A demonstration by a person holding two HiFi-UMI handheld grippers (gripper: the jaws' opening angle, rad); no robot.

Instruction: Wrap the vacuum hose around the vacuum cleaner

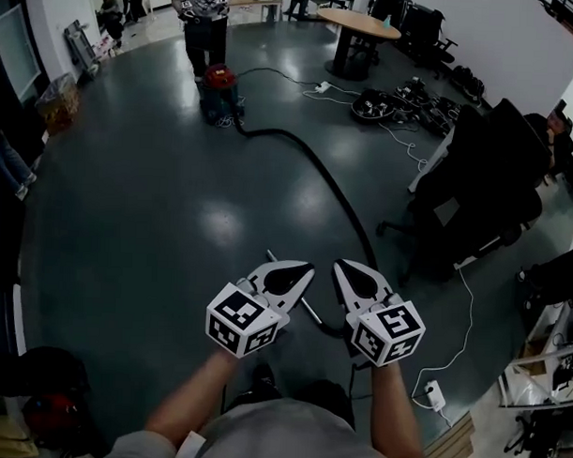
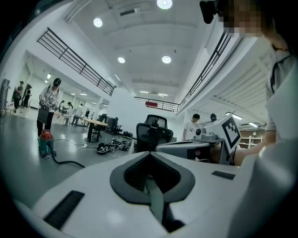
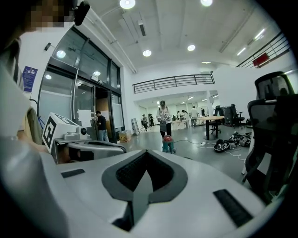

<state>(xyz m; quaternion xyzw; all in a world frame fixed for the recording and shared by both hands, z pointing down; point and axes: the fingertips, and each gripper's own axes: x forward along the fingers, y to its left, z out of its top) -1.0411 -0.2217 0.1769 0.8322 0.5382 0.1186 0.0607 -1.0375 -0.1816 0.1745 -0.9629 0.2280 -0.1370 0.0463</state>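
Observation:
The vacuum cleaner [image 1: 219, 90], teal with a red top, stands far across the grey floor. It also shows small in the left gripper view [image 2: 45, 142] and the right gripper view [image 3: 168, 143]. Its black hose [image 1: 330, 190] snakes from it over the floor toward me, ending in a metal wand [image 1: 308, 311] that lies under and between my grippers. My left gripper [image 1: 298, 270] and right gripper [image 1: 347, 268] are held side by side above the floor. Both are shut with nothing in them, and neither touches the hose.
A person [image 1: 206, 14] stands just behind the vacuum. A black office chair [image 1: 490, 179] is close on my right. A round table [image 1: 360, 25] and a pile of gear with cables [image 1: 385, 107] lie beyond. A white power strip [image 1: 435, 396] sits by my right foot.

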